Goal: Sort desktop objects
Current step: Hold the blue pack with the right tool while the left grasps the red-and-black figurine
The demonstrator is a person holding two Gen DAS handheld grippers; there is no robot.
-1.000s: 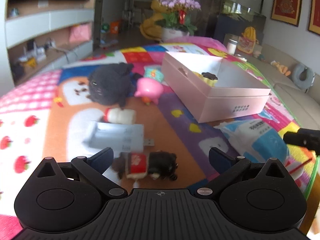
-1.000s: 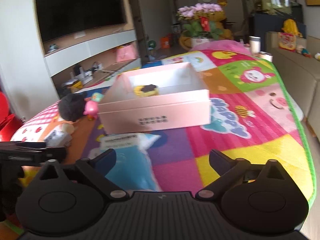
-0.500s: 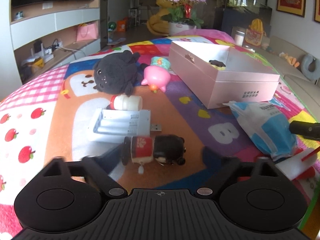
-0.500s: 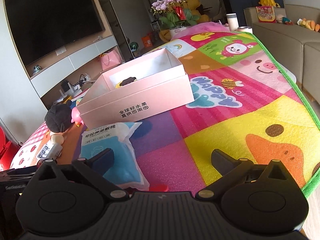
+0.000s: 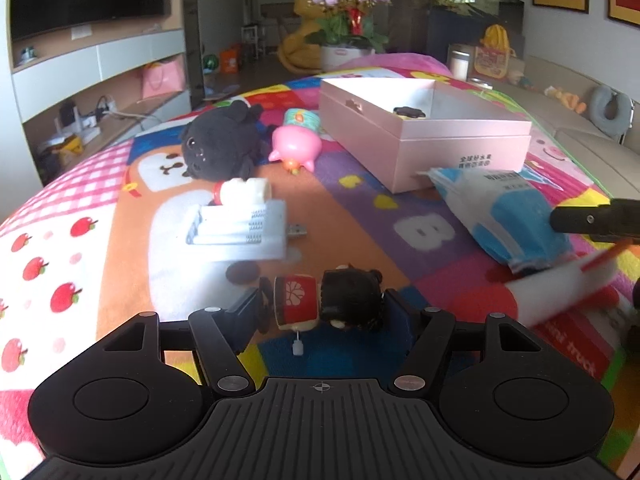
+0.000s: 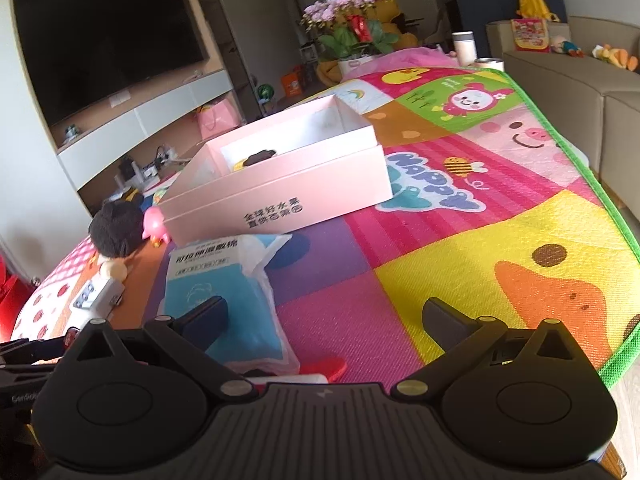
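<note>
Living-room bench point(image 5: 100, 216) under a bright play mat carries most items unsorted: only one small dark-topped piece point(image 5: 409, 111) lies in the pink box point(image 5: 460, 148). Judged early. Left hand-held gripper point(image 5: 322, 312) has just been closing, its jaws flanking the small doll point(image 5: 326, 300), contact uncertain. Right hand-held gripper point(image 6: 324, 320) gapes empty over the blue packet point(image 6: 224, 292).
</note>
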